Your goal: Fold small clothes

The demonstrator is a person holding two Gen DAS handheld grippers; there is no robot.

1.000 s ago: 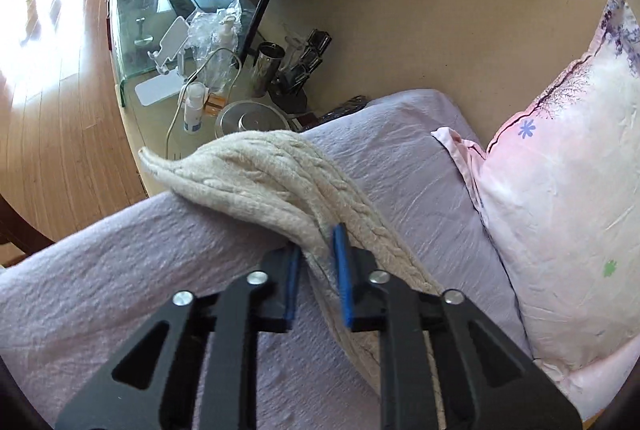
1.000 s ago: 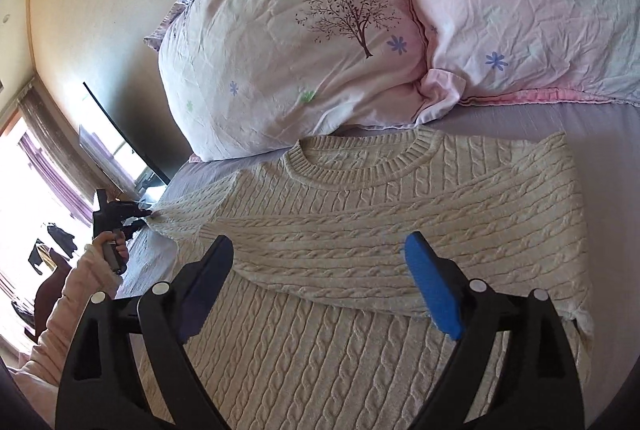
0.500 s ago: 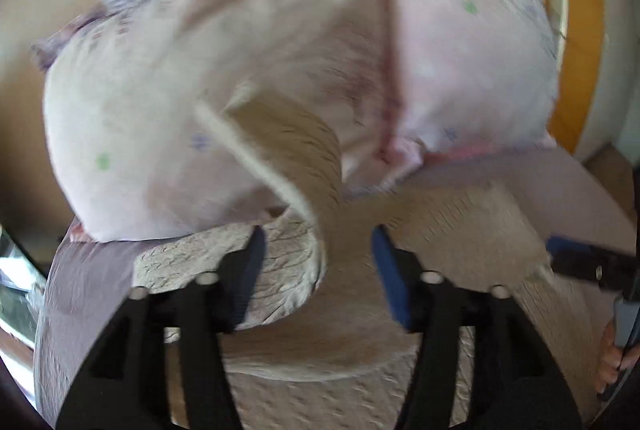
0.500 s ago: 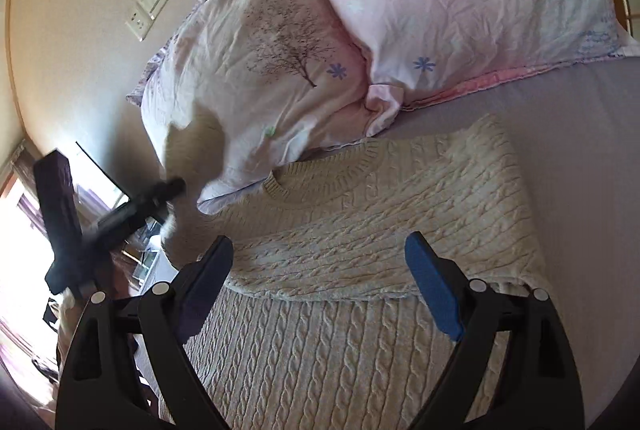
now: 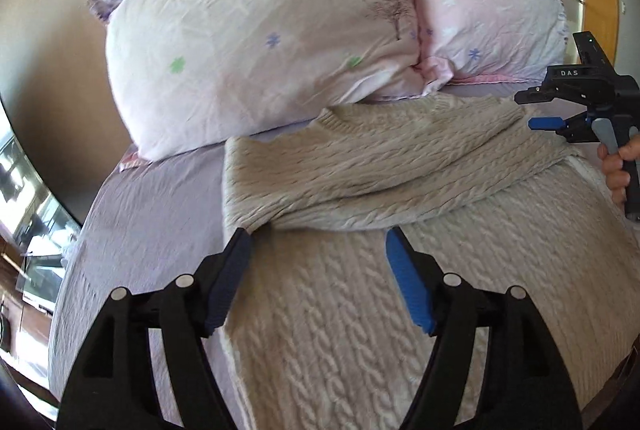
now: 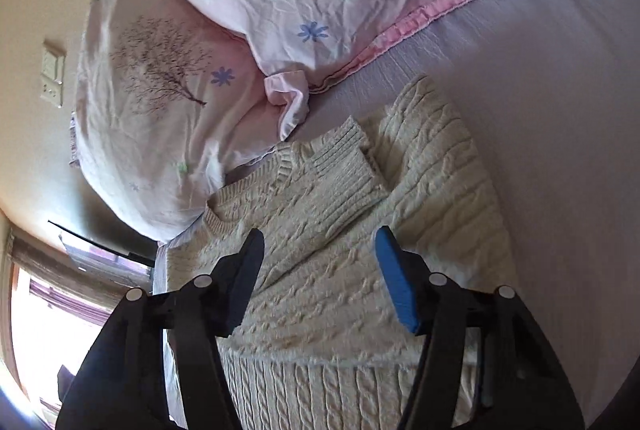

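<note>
Change: left gripper (image 5: 318,258) had let go of the sleeve it pinched a second ago; jaws now spread wide, nothing between them.
Sleeve (image 5: 360,181): now folded across the cable-knit sweater (image 5: 340,310) chest, no longer out over the bed edge.
Right gripper (image 6: 320,262): jaws wide apart, nothing held, over sweater.
Sweater place: flat on lilac bedsheet (image 5: 152,213), collar at 12 o'clock near floral pillows (image 5: 248,37).
Left view only: right gripper at 3 o'clock.
Right view only: ribbed cuff (image 6: 344,153).
</note>
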